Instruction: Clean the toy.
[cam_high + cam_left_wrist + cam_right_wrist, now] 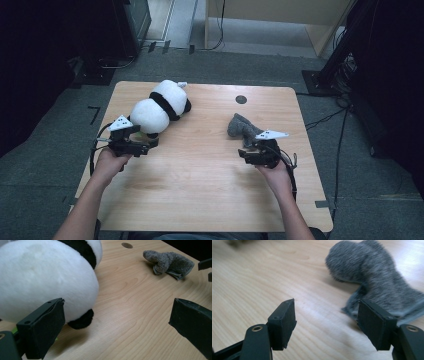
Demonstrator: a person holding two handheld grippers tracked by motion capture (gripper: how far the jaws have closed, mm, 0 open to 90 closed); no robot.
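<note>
A pale wooden table (200, 165) with rounded corners stands on grey carpet, and a small dark round hole (241, 99) sits near its far edge. At the far left lies a plush panda (160, 107), soft and rounded, white with a black band and black paws. Right of centre lies a grey sock (240, 127), woolly and crumpled into a bent lump, its cuff edge lying flat.

The left gripper (150, 142) sits just beside the panda's white body; its black jaws stand wide apart with nothing between them, one jaw close to the plush, perhaps brushing it. The right gripper (248, 147) rests at the sock's near edge, jaws spread and empty, one jaw in front of the cuff. Cables and dark equipment ring the table.
</note>
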